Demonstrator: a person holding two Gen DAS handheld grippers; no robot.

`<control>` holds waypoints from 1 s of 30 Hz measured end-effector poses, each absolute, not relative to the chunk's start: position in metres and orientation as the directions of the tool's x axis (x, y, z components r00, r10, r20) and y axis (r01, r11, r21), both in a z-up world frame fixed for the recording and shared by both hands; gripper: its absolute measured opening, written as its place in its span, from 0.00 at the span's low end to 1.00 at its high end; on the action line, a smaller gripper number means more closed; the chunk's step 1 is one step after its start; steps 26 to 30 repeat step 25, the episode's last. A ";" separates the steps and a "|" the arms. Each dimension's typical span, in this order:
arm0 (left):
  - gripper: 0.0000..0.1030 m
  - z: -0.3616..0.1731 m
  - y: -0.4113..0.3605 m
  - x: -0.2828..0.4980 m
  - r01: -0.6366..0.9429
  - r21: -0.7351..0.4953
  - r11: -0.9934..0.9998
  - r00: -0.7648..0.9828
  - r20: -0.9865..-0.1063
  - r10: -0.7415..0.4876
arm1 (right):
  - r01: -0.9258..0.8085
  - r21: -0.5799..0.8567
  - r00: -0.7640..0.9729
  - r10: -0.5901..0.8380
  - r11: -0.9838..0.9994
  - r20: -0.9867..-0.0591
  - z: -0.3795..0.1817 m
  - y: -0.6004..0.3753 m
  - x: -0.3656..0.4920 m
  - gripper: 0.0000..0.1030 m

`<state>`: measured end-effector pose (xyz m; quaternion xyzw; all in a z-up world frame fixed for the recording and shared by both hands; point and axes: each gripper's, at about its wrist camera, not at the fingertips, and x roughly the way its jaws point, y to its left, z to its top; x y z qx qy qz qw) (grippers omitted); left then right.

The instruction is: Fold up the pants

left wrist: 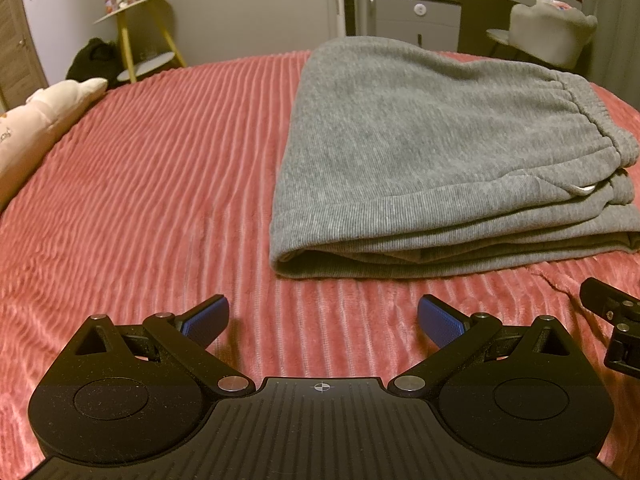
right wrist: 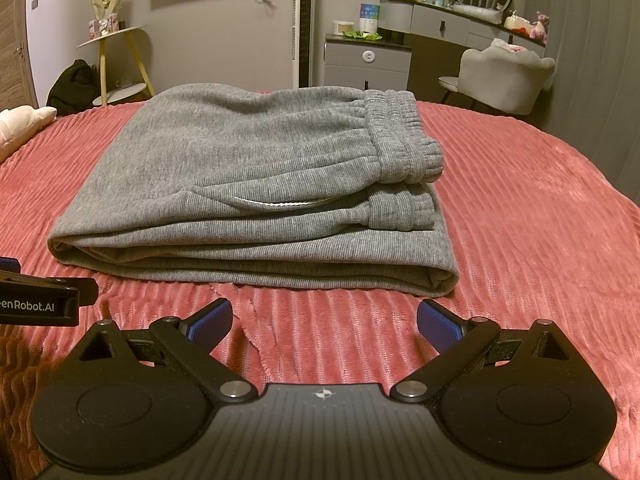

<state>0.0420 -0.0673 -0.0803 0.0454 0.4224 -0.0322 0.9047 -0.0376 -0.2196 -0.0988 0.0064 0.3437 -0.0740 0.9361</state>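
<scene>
Grey ribbed pants [left wrist: 420,152] [right wrist: 256,184] lie folded into a thick stack on the pink ribbed bedspread [left wrist: 160,184] [right wrist: 520,208], with the elastic waistband on top at the right. My left gripper [left wrist: 323,318] is open and empty, held just short of the stack's near left corner. My right gripper [right wrist: 325,320] is also open and empty, in front of the stack's near edge. Each gripper's black body shows at the side edge of the other's view. Neither one touches the cloth.
A cream pillow [left wrist: 36,124] lies at the bed's left edge. Beyond the bed stand a yellow-legged side table [right wrist: 116,60], a dark bag [right wrist: 72,84], a grey drawer cabinet [right wrist: 368,60], a padded chair [right wrist: 504,76] and a dressing table [right wrist: 460,16].
</scene>
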 end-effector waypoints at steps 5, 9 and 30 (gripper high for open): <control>1.00 -0.082 -0.068 0.043 0.101 0.061 0.993 0.639 -0.769 -0.018 | 0.142 -0.043 0.755 -0.136 0.989 -0.642 -0.098 -0.218 -0.038 0.96; 1.00 -0.082 -0.069 0.043 0.102 0.066 0.993 0.640 -0.768 -0.014 | 0.142 -0.049 0.756 -0.140 0.989 -0.639 -0.098 -0.217 -0.038 0.96; 1.00 -0.082 -0.071 0.040 0.116 0.087 0.989 0.655 -0.756 -0.010 | 0.147 -0.057 0.760 -0.150 0.987 -0.633 -0.097 -0.217 -0.040 0.96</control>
